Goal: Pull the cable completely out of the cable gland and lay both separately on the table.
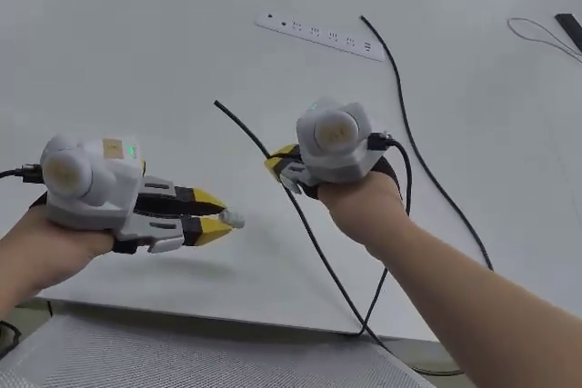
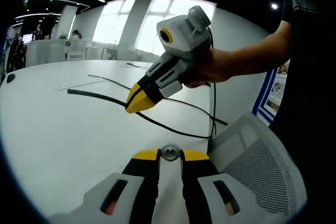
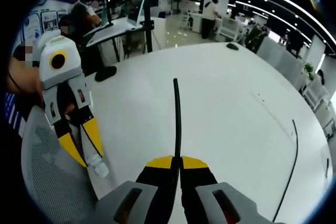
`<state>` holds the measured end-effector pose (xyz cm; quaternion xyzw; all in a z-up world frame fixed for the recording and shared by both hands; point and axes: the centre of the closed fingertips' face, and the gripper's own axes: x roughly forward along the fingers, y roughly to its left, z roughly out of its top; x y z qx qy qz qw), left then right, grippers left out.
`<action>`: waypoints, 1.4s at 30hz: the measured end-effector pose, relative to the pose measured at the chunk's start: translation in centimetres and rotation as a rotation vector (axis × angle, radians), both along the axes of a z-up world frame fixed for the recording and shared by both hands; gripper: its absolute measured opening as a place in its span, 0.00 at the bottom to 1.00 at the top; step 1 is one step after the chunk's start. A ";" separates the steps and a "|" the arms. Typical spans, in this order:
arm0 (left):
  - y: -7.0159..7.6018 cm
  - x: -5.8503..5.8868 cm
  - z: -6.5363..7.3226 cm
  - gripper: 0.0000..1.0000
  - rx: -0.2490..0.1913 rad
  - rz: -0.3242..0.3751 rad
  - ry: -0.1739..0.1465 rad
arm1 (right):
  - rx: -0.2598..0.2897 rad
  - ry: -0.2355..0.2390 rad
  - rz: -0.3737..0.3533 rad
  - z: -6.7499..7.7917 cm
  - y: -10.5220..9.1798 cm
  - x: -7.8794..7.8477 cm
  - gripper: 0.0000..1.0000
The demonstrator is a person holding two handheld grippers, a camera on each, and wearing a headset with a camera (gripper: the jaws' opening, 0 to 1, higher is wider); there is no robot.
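Observation:
My left gripper (image 1: 221, 218) hovers over the table's near edge, shut on a small grey cable gland (image 1: 233, 219) that pokes out past its yellow tips. In the left gripper view the gland (image 2: 169, 152) sits between the jaws. My right gripper (image 1: 275, 164) is shut on the thin black cable (image 1: 238, 123), a short way from its bare free end. From there the cable trails back over the table edge. In the right gripper view the cable (image 3: 177, 119) runs straight out from the jaws. The gland (image 3: 100, 169) hangs apart from the cable, to its left.
A white power strip (image 1: 318, 35) lies at the back of the white table (image 1: 136, 61), with a second black cord (image 1: 411, 138) running from it toward the near right. A thin wire loop (image 1: 536, 35) lies far right. A grey mesh chair (image 1: 182, 361) stands below the table edge.

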<state>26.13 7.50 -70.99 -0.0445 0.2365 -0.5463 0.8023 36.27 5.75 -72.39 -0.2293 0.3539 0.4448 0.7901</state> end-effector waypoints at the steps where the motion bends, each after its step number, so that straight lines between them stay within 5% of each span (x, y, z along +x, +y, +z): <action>1: 0.1 0.0 -0.1 0.15 -0.001 0.004 0.000 | -0.003 -0.001 0.013 -0.2 0.4 0.1 0.00; 10: 1.1 -0.1 -1.6 0.15 0.001 0.027 0.011 | -0.017 -0.001 0.107 -1.9 3.7 0.4 0.00; 12: 1.3 -0.2 -2.0 0.15 0.005 0.025 0.015 | 0.018 0.019 0.115 -2.1 4.7 0.5 0.00; 21: 2.0 -0.2 -4.2 0.15 0.023 0.020 0.028 | -0.037 0.040 0.243 -5.0 7.4 -0.3 0.00; 31: 2.8 0.1 -6.9 0.15 0.045 0.036 0.052 | -0.080 0.075 0.344 -8.0 8.9 -1.8 0.00; 42: 3.5 0.2 -9.1 0.15 0.070 0.068 0.092 | -0.103 0.089 0.360 -9.5 9.0 -2.2 0.00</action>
